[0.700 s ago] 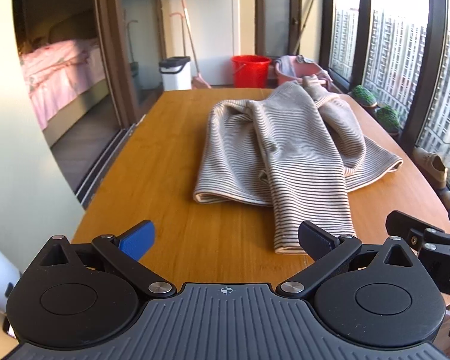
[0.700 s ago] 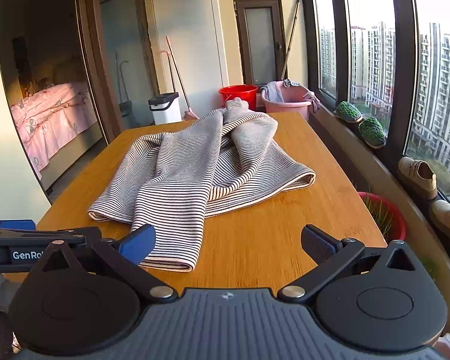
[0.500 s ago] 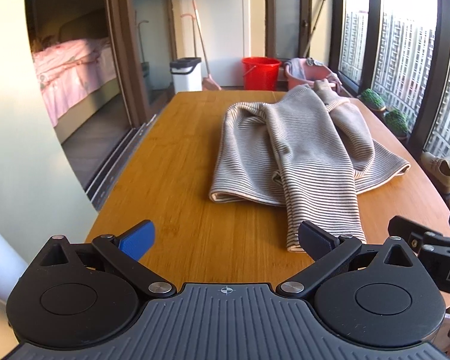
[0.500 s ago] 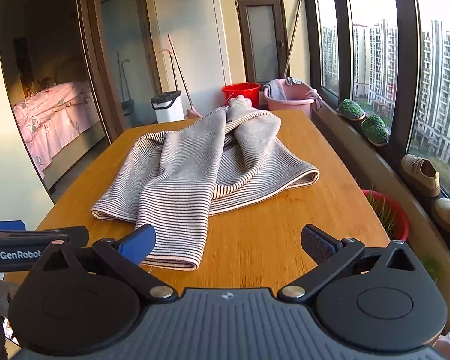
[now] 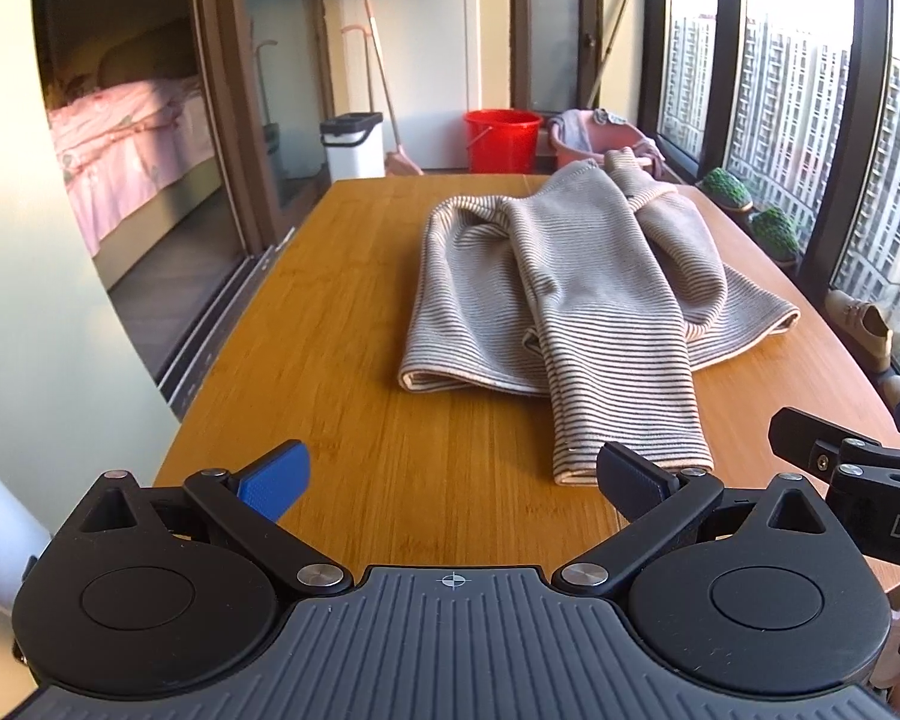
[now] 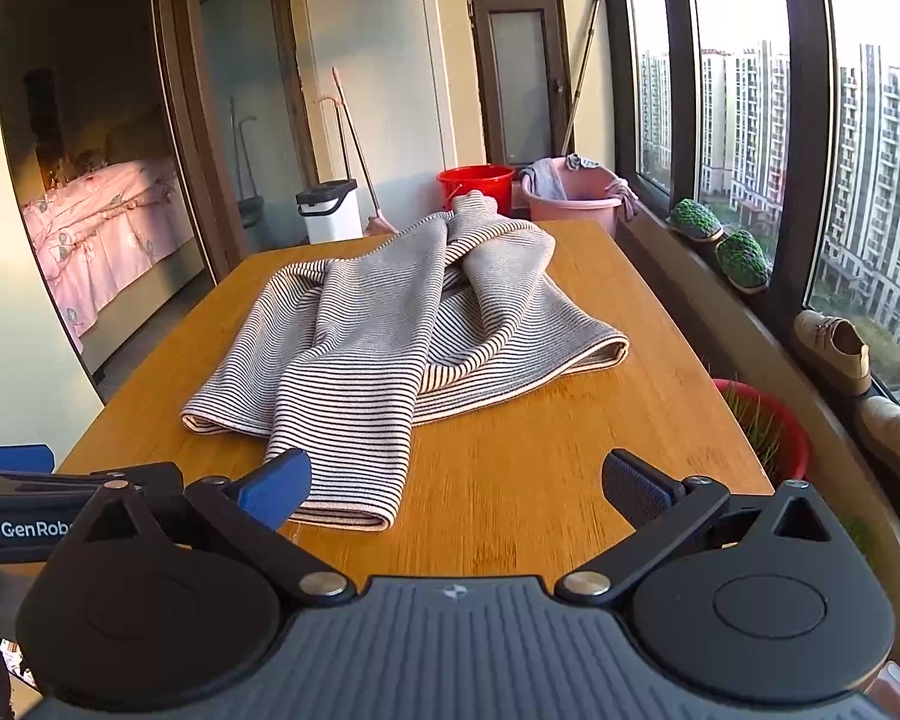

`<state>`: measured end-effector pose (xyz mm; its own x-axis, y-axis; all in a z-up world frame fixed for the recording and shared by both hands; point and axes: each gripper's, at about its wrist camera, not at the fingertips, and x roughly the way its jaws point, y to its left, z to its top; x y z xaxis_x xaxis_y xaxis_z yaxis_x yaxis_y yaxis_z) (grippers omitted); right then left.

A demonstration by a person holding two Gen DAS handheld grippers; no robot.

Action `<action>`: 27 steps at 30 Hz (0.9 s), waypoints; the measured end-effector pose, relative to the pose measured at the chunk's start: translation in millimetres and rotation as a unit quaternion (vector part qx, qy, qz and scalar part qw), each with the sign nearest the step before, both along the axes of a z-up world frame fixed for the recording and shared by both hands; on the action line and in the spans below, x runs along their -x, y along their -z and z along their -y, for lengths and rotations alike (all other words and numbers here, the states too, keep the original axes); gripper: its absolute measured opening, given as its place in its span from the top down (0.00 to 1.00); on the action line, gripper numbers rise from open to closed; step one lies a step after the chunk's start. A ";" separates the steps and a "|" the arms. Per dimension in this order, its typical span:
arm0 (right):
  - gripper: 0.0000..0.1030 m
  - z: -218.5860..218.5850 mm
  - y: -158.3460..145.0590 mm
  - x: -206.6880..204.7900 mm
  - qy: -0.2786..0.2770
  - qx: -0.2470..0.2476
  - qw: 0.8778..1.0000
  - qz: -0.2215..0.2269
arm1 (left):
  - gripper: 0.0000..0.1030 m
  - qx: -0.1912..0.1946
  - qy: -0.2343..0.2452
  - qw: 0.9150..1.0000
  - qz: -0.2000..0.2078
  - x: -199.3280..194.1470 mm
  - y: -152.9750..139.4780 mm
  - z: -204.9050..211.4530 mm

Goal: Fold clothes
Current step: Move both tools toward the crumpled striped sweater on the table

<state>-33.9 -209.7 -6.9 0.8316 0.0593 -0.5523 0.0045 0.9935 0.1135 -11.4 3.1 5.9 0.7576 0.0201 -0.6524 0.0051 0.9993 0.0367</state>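
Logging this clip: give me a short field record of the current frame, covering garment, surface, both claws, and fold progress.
garment: striped sweater, lying rumpled, one sleeve draped over the body toward the near edge
surface: wooden table
left claw: open, empty, above the near table edge, apart from the sweater
right claw: open, empty; sleeve cuff lies just ahead of its left finger, contact unclear
fold progress: not neatly folded; no claw grips the fabric
background: red bucket, pink basin, white bin
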 end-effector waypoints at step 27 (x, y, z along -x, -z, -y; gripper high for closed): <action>0.00 -11.8 5.4 -2.6 -0.010 0.025 1.000 -0.016 | 0.00 0.007 -0.012 1.000 -0.008 3.2 5.3 -6.5</action>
